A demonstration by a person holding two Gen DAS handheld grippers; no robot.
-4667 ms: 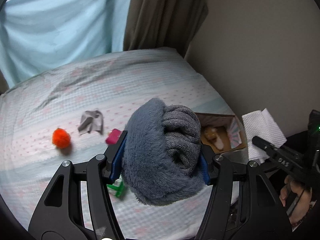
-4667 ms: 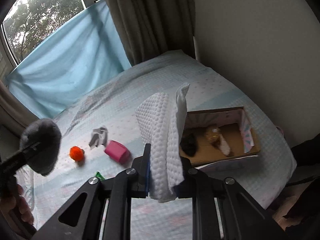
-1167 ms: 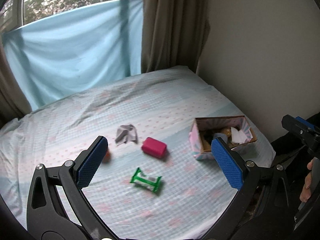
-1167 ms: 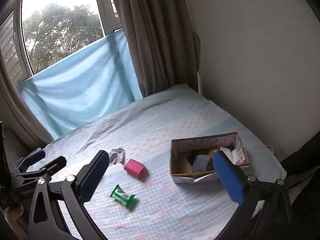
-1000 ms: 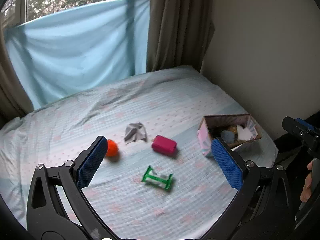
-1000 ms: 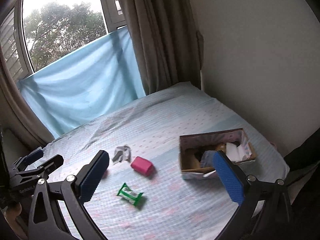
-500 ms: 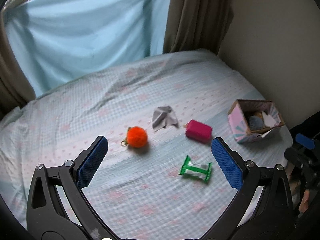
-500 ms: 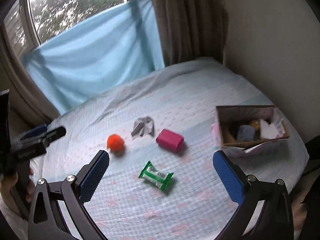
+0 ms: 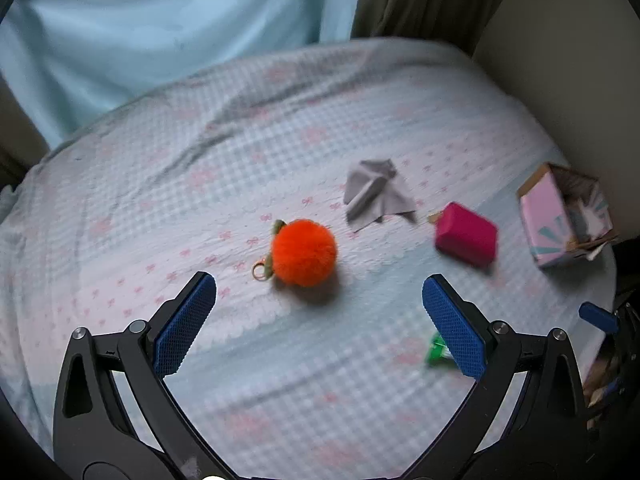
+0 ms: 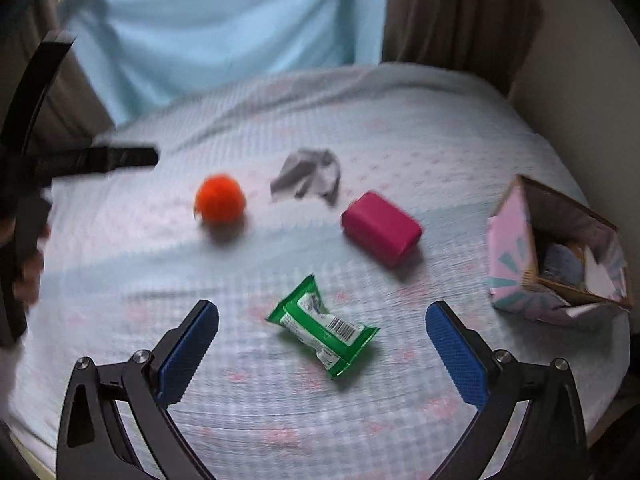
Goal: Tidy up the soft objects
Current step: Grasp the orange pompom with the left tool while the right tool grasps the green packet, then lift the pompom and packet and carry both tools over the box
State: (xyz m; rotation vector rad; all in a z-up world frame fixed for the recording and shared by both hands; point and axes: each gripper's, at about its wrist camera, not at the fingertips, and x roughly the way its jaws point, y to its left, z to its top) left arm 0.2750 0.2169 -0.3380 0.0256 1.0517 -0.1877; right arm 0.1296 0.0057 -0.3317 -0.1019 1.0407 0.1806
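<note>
Near the bed's (image 9: 160,184) middle lies a fluffy orange pom-pom (image 9: 304,252) with a small gold ring, just ahead of the left gripper (image 9: 318,316), spread wide and empty. Right gripper (image 10: 322,344) likewise gapes empty over a green packet (image 10: 324,328).

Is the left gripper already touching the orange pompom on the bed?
Apart. In the left wrist view the left gripper has its jaws wide open, and bare bedsheet shows between both blue pads and the orange pompom.
</note>
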